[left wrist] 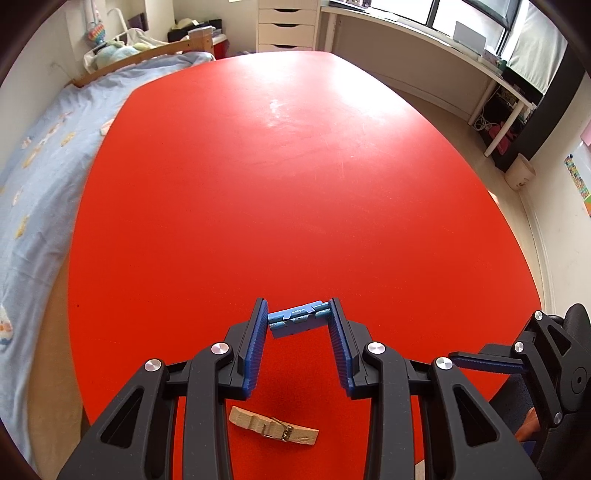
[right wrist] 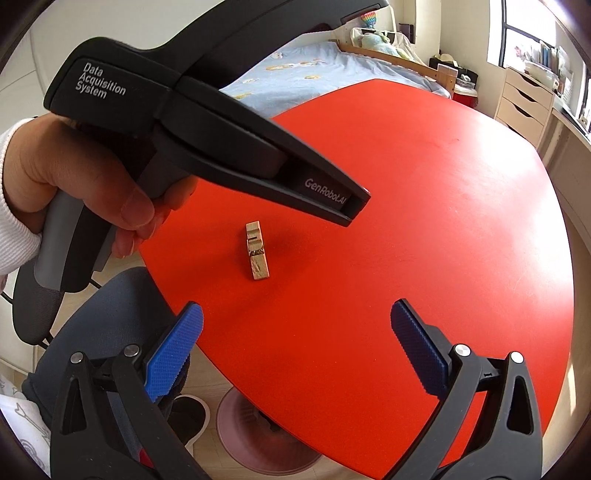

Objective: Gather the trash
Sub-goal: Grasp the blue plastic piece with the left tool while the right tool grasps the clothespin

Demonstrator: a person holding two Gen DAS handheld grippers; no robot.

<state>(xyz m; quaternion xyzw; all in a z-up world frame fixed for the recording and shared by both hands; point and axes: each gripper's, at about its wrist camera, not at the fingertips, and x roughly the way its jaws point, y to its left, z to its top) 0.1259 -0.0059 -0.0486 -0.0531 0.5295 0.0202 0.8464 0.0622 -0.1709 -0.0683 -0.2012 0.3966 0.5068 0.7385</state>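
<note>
My left gripper [left wrist: 298, 317] is shut on a blue clothespin [left wrist: 299, 318], held crosswise between the fingertips above the red table [left wrist: 280, 177]. A wooden clothespin [left wrist: 273, 428] lies on the table below and behind the fingertips; it also shows in the right wrist view [right wrist: 256, 251] near the table's near edge. My right gripper [right wrist: 295, 325] is open and empty, over the table's edge, short of the wooden clothespin. The left gripper's body [right wrist: 207, 122], held by a hand, hangs above the wooden clothespin in the right wrist view.
A bed with a blue sheet [left wrist: 40, 177] runs along the table's left side. A white drawer unit [left wrist: 288, 26] and a long desk [left wrist: 417, 40] stand at the far wall. A pink bin [right wrist: 266, 439] sits on the floor under the table edge.
</note>
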